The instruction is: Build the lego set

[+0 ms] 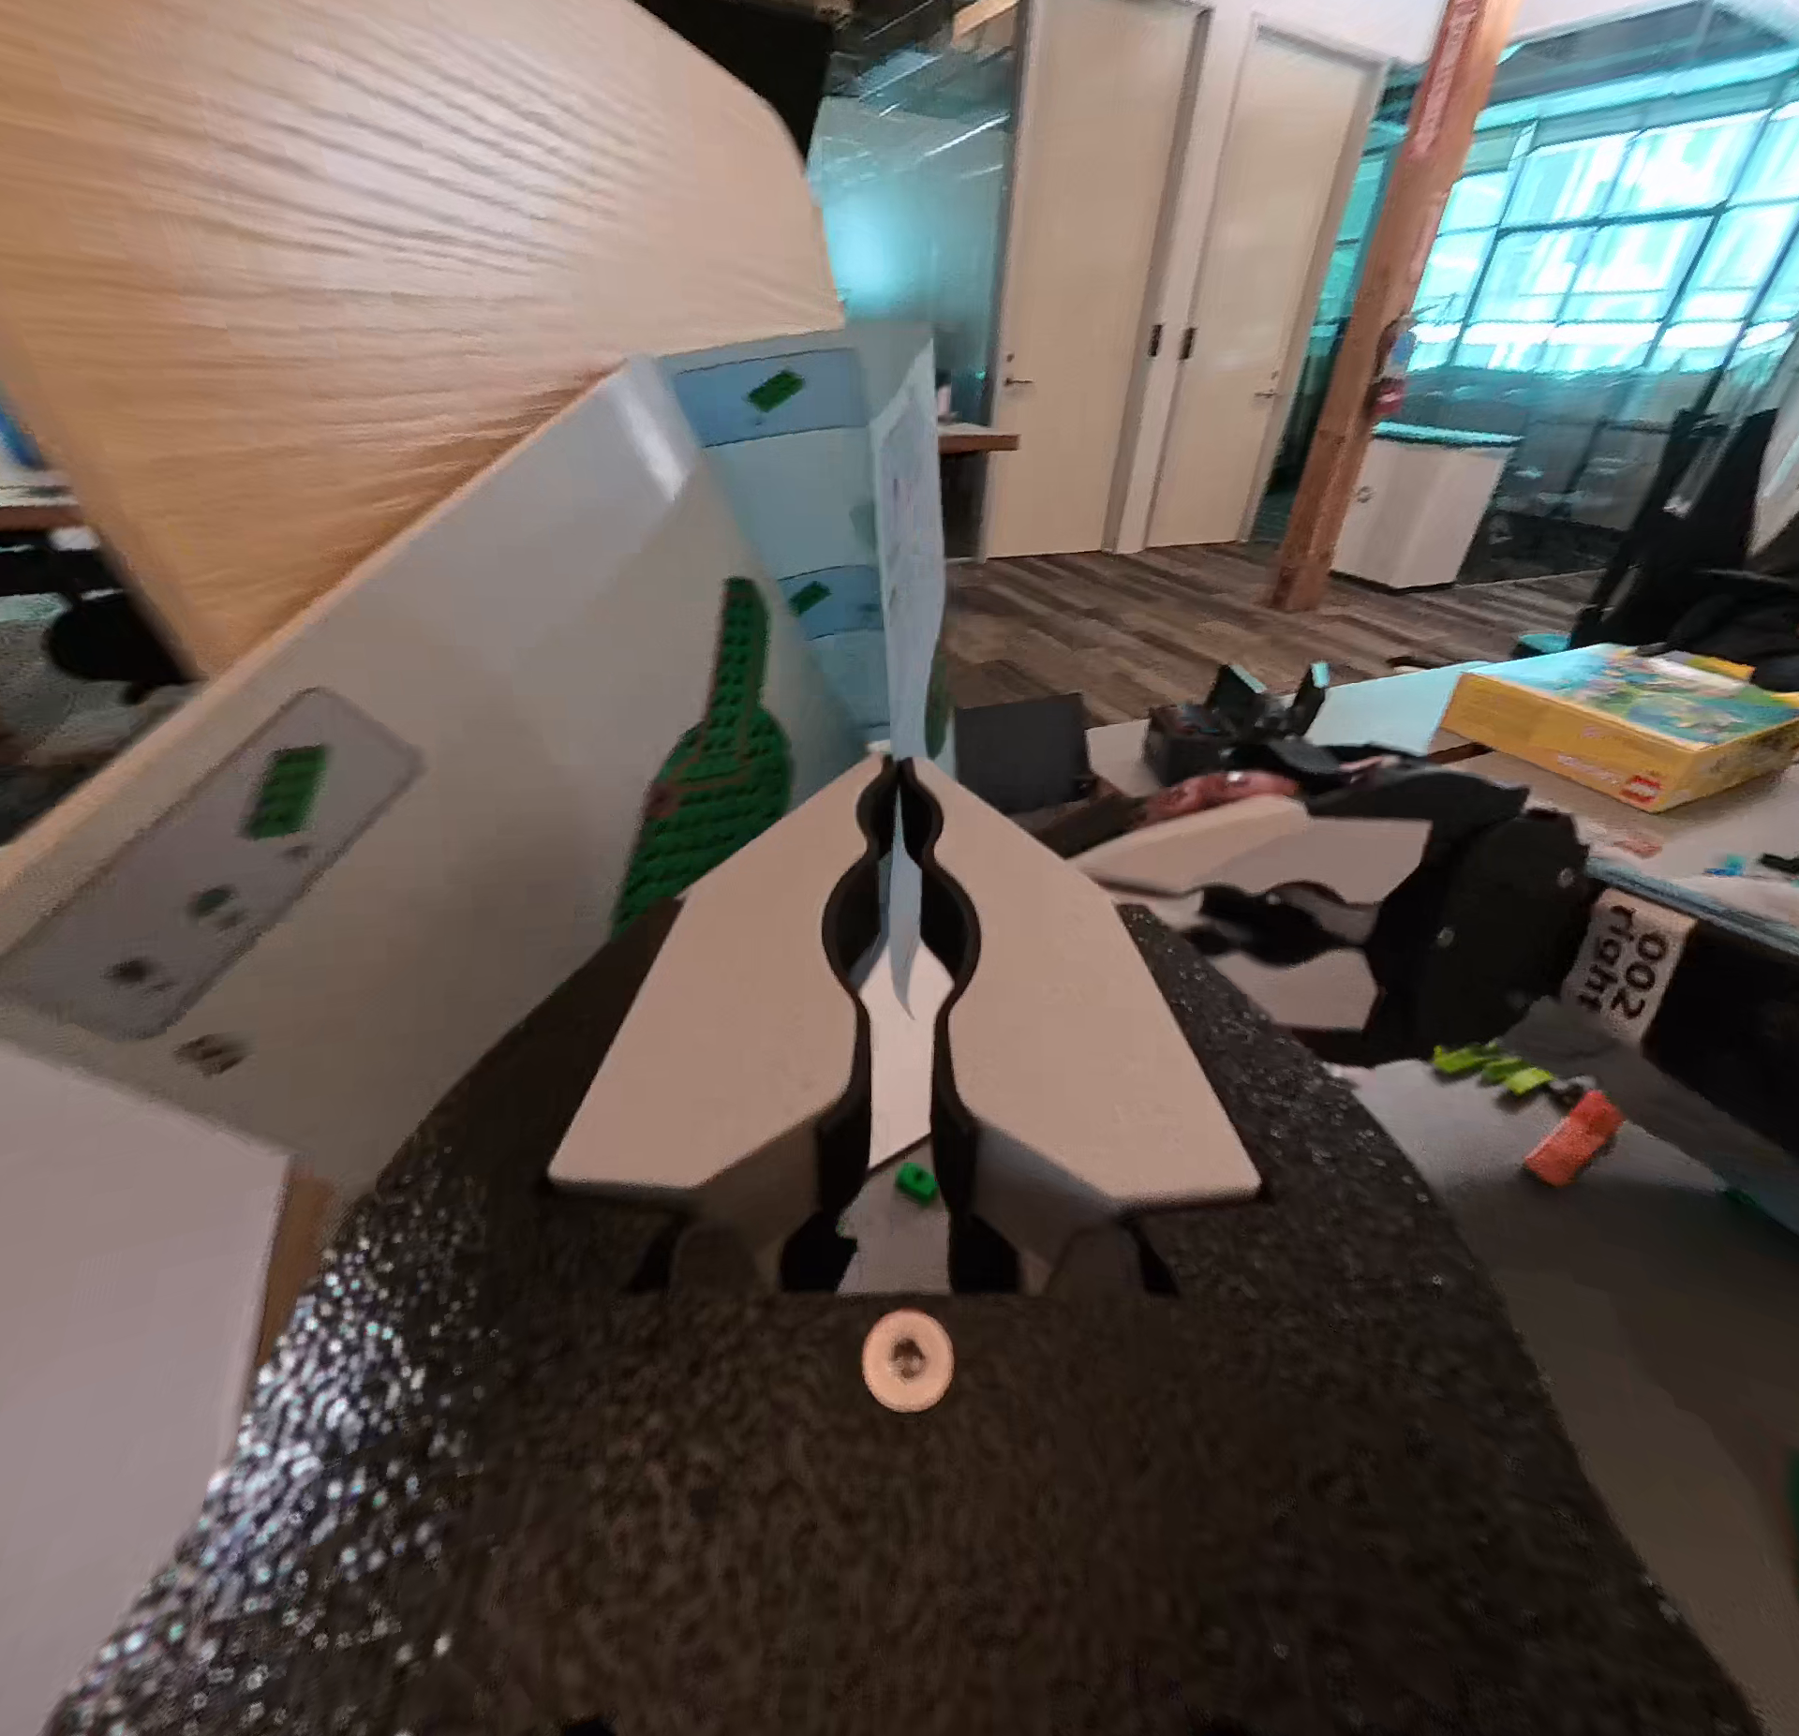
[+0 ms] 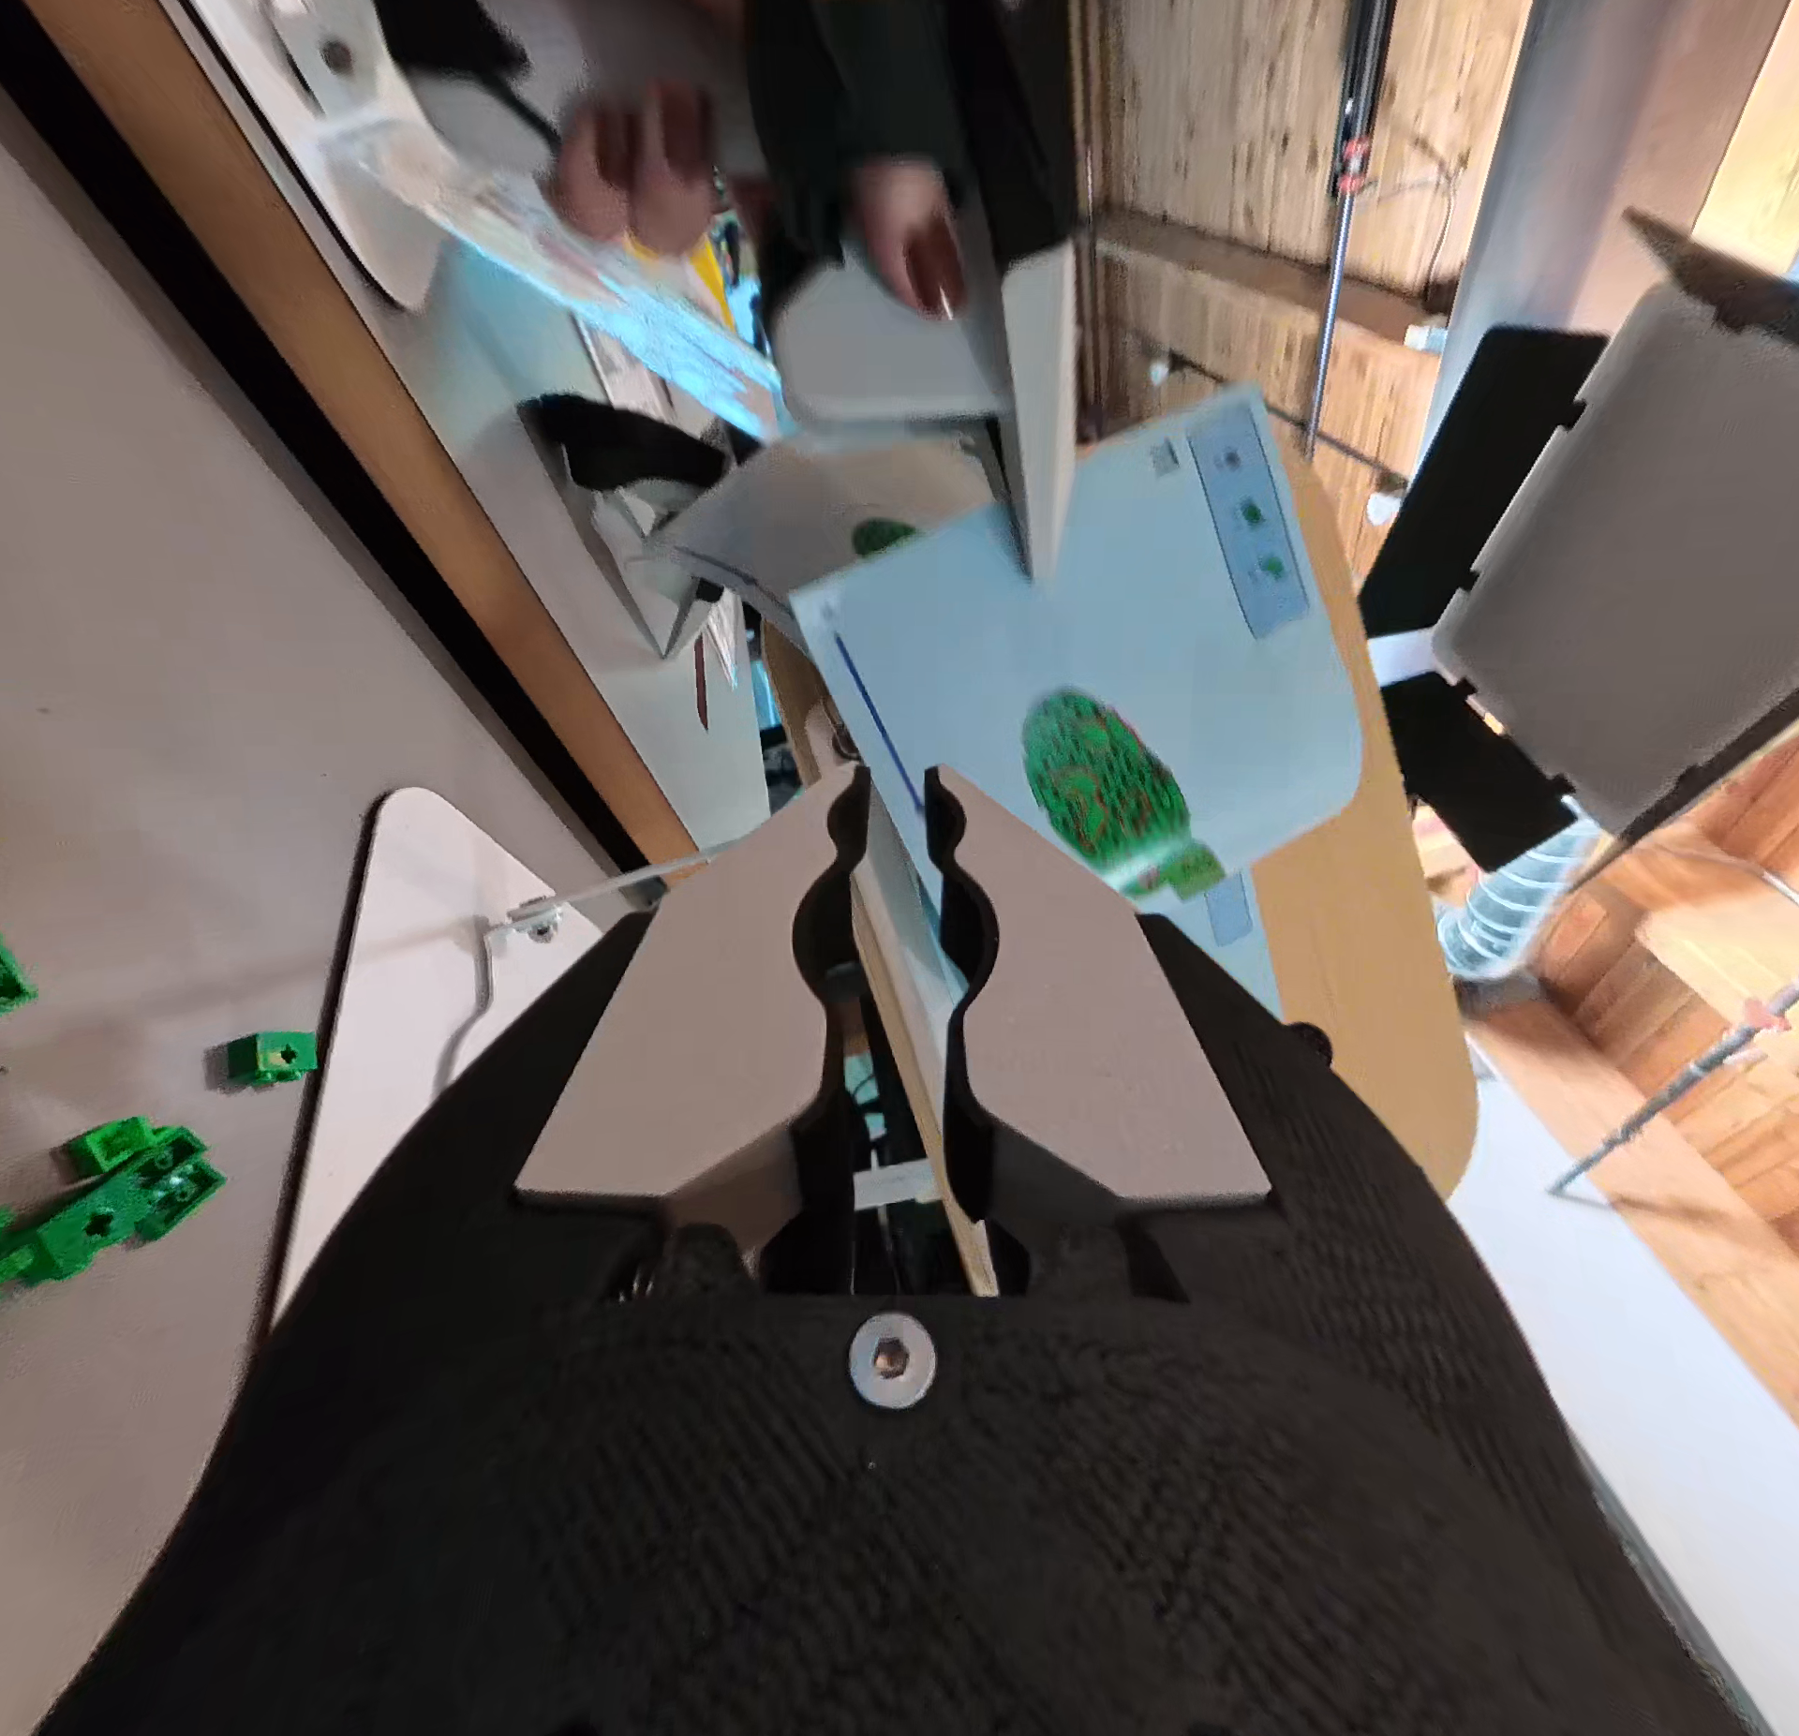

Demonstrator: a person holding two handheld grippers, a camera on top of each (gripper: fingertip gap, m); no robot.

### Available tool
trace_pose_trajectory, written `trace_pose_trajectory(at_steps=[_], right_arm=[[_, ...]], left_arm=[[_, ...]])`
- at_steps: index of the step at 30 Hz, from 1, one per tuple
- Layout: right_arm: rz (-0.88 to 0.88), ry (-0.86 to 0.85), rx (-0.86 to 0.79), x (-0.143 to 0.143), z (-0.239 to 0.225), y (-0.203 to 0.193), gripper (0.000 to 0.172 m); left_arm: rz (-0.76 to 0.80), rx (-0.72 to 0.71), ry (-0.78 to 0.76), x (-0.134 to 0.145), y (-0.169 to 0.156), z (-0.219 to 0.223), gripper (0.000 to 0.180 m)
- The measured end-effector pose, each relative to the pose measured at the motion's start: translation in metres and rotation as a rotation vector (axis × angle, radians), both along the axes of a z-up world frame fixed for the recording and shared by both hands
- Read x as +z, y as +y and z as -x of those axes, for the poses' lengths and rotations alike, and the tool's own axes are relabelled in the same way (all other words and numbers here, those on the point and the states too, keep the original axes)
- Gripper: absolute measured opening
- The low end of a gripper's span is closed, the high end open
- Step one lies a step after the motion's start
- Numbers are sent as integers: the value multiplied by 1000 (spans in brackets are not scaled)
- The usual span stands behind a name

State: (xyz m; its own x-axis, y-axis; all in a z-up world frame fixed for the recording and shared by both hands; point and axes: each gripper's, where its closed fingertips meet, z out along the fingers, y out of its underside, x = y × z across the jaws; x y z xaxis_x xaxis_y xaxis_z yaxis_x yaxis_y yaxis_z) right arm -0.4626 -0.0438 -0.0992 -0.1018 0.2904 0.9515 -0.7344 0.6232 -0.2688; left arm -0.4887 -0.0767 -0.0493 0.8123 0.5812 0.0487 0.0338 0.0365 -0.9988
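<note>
Wood-plank flooring and pale doors (image 1: 1090, 258) fill the room behind my left gripper (image 1: 898, 765), whose tongs are pinched together on a single light-blue page (image 1: 910, 560) of an instruction booklet (image 1: 467, 716) printed with green brick pictures. On my right gripper (image 2: 896, 779) the tongs stand slightly apart, straddling the booklet's edge and the wooden board (image 2: 1363, 959) behind it; I cannot tell whether they press. Loose green bricks (image 2: 107, 1193) lie near the table's (image 2: 146, 619) left edge.
</note>
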Motion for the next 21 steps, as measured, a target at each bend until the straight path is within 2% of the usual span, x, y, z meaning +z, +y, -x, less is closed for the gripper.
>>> trace_pose_trajectory(at_steps=[4, 9, 12, 16, 19, 21], right_arm=[[32, -9, -96, 13, 23, -4, 3], [93, -96, -194, 30, 53, -19, 0], [74, -159, -231, 27, 68, -28, 0], [67, -203, -241, 28, 78, -38, 0], [85, -227, -215, 32, 82, -45, 0], [101, -247, -198, 34, 84, -49, 0]], left_arm=[[44, 175, -29, -6, -48, 16, 0], [-39, 250, -26, 2, -82, 19, 0], [-28, 330, -50, -3, -93, 27, 23], [-73, 355, -92, -2, -94, 32, 72], [-99, 411, -132, -7, -104, 40, 95], [-133, 430, -164, -13, -109, 46, 104]])
